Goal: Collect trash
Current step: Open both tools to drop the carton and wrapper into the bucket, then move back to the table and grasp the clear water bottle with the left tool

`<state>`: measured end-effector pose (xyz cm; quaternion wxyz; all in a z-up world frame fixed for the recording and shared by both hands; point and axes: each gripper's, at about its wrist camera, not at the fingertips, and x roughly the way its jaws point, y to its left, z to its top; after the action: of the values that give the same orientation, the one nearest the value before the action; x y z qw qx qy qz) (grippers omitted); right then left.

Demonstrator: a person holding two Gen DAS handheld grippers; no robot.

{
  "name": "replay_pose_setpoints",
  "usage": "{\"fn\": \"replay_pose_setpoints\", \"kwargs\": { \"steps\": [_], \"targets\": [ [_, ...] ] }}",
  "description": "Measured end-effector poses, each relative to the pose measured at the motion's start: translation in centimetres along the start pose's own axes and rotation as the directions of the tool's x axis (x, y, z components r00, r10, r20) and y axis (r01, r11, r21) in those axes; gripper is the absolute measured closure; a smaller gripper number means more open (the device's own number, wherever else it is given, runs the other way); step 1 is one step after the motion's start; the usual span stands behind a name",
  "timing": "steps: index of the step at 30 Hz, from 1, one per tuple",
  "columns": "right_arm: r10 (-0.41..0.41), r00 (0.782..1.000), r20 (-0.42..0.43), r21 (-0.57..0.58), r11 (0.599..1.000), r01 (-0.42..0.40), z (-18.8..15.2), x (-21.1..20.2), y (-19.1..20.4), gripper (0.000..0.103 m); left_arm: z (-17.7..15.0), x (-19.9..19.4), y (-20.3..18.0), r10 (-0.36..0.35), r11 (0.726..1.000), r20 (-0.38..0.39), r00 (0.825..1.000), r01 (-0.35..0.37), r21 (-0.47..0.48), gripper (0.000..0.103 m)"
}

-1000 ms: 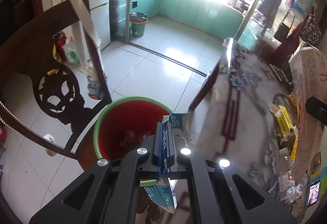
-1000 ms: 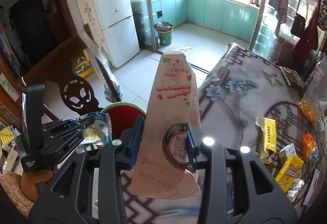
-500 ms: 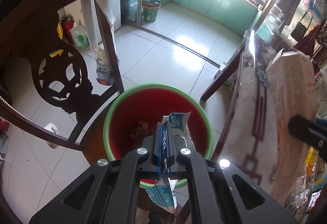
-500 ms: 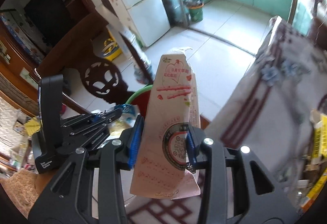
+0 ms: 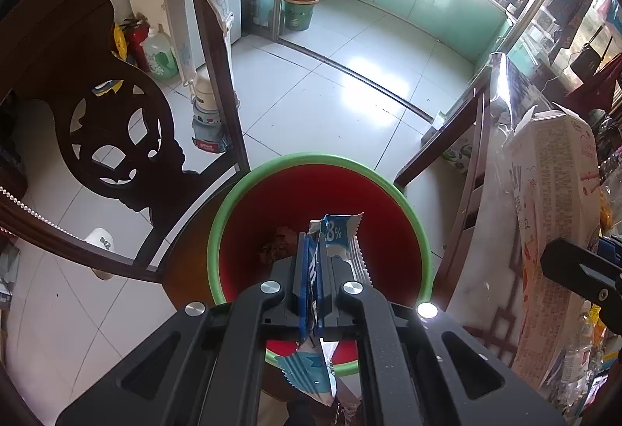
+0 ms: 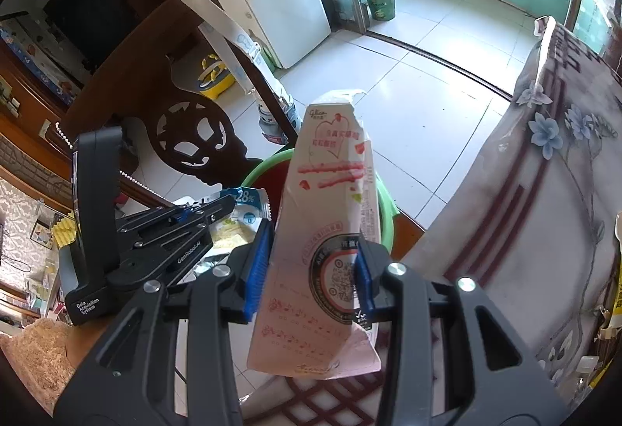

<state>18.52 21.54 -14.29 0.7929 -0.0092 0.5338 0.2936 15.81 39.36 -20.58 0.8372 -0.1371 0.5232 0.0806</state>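
My left gripper (image 5: 311, 262) is shut on a blue and white snack wrapper (image 5: 336, 231) and holds it right above a red bin with a green rim (image 5: 248, 188); brown scraps lie in the bin's bottom. My right gripper (image 6: 311, 258) is shut on a tall pink and white snack box (image 6: 330, 192), held upright beside the bin (image 6: 268, 165) and near the table's edge. The box also shows at the right of the left wrist view (image 5: 552, 192). The left gripper with its wrapper (image 6: 248, 198) shows at the left of the right wrist view.
A dark carved wooden chair (image 5: 109, 138) stands left of the bin. A table with a flowered cloth (image 6: 544, 192) lies to the right, with more packaging at its far right. A green kitchen bin (image 5: 297, 11) stands far off on the tiled floor.
Both grippers have moved left, off the table and toward the red bin. The left gripper with the wrapper now hangs over the bin's middle; the box has come nearer to the bin.
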Motion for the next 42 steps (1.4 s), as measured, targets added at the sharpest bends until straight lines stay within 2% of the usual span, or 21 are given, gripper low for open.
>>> {"fn": "replay_pose_setpoints", "kwargs": {
  "steps": [6, 7, 9, 10, 11, 17, 24, 33, 38, 42],
  "targets": [
    [0.005, 1.000, 0.007, -0.004, 1.000, -0.005, 0.1, -0.1, -0.1, 0.064, 0.0, -0.1, 0.1, 0.009, 1.000, 0.001, 1.000, -0.009, -0.003, 0.103],
    [0.006, 1.000, 0.011, -0.003, 1.000, -0.006, 0.1, -0.1, -0.1, 0.063, 0.0, -0.1, 0.1, 0.015, 1.000, 0.000, 1.000, -0.015, -0.004, 0.099],
    [0.009, 1.000, 0.022, 0.005, 1.000, -0.009, 0.0, -0.5, -0.3, 0.039, -0.1, -0.2, 0.2, 0.031, 0.999, 0.006, 1.000, -0.030, -0.018, 0.084],
    [0.005, 0.999, 0.039, 0.009, 1.000, -0.005, -0.1, -0.8, -0.3, 0.039, -0.1, -0.5, 0.4, 0.031, 0.999, 0.018, 0.999, -0.031, -0.034, 0.066],
    [0.006, 0.999, 0.046, 0.009, 1.000, -0.006, -0.2, -1.1, -0.4, 0.039, -0.1, -0.7, 0.5, 0.029, 0.999, 0.026, 0.999, -0.028, -0.042, 0.058],
    [-0.009, 0.997, 0.077, 0.040, 0.999, 0.006, -1.3, -3.4, -1.6, 0.039, -0.3, -1.9, -0.3, 0.016, 0.999, 0.054, 0.998, -0.014, -0.034, 0.057],
    [-0.069, 0.988, 0.140, 0.079, 0.995, 0.058, -3.8, -8.2, -3.8, 0.039, -1.3, -3.3, -3.8, -0.027, 1.000, 0.072, 0.997, 0.026, 0.018, 0.057],
    [-0.153, 0.966, 0.210, 0.157, 0.980, 0.121, -9.0, -15.2, -8.2, 0.036, -3.7, -5.5, -11.9, -0.093, 0.987, 0.092, 0.991, 0.080, 0.136, 0.055],
    [-0.198, 0.958, 0.210, 0.204, 0.967, 0.155, -13.0, -18.4, -11.5, 0.034, -6.1, -7.1, -17.4, -0.140, 0.970, 0.091, 0.986, 0.119, 0.210, 0.045],
    [-0.233, 0.958, 0.168, 0.209, 0.958, 0.197, -17.0, -20.6, -15.2, 0.033, -8.2, -8.4, -21.6, -0.188, 0.954, 0.083, 0.979, 0.162, 0.252, 0.037]
  ]
}}
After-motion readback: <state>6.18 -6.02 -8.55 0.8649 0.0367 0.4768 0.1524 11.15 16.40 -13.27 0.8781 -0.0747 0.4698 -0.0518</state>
